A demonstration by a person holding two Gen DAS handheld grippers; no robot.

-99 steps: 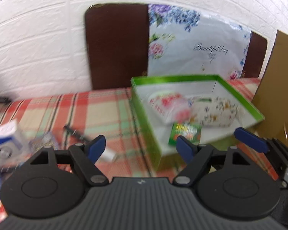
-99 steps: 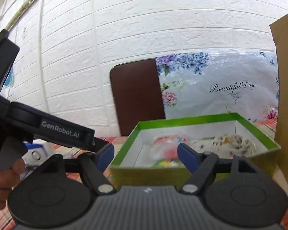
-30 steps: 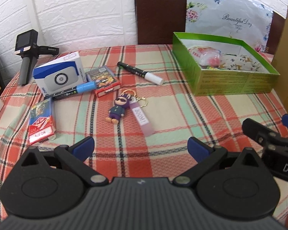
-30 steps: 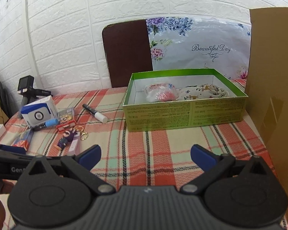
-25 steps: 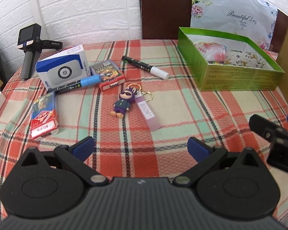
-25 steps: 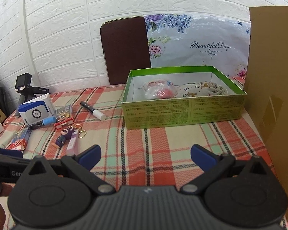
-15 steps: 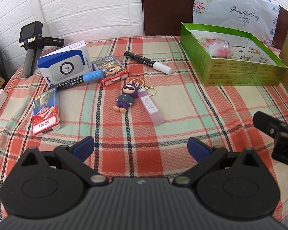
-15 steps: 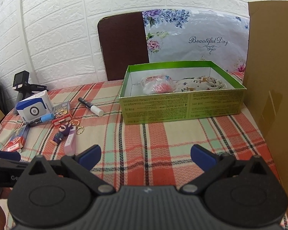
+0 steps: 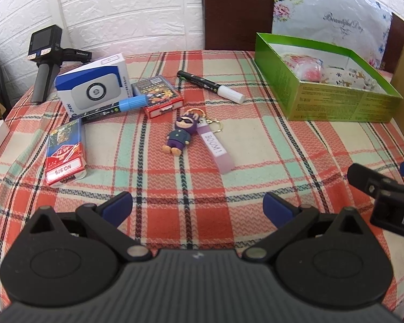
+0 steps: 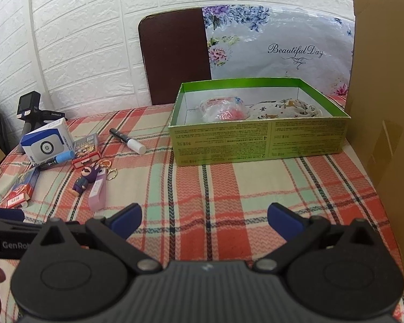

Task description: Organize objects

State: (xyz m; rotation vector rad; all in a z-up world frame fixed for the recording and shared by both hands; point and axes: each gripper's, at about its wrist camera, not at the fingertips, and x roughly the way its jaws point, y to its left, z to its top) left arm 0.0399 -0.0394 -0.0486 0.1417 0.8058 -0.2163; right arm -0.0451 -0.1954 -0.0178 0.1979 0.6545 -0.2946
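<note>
A green box [image 9: 334, 107] [image 10: 258, 140] stands at the table's far right and holds a pink packet [image 10: 223, 111] and a floral pouch [image 10: 282, 109]. On the plaid cloth lie a purple figure keychain [image 9: 181, 134] with a pink strap [image 9: 215, 148], a black marker with a white cap [image 9: 210, 86], a blue-capped marker [image 9: 113, 109], a white and blue box [image 9: 93, 88] and two card packs [image 9: 64, 152] [image 9: 159, 94]. My left gripper [image 9: 198, 206] is open and empty near the front edge. My right gripper [image 10: 204, 219] is open and empty, to its right.
A handheld camera [image 9: 44, 59] stands at the far left. A tall cardboard sheet [image 10: 385, 107] rises along the right side. A brown chair back [image 10: 175, 53] with a floral bag [image 10: 277, 45] is behind the table, against a white brick wall.
Both grippers have drawn back from the green box toward the table's front edge and opened wider. In the last second the left one has shifted slightly; the objects lie as before.
</note>
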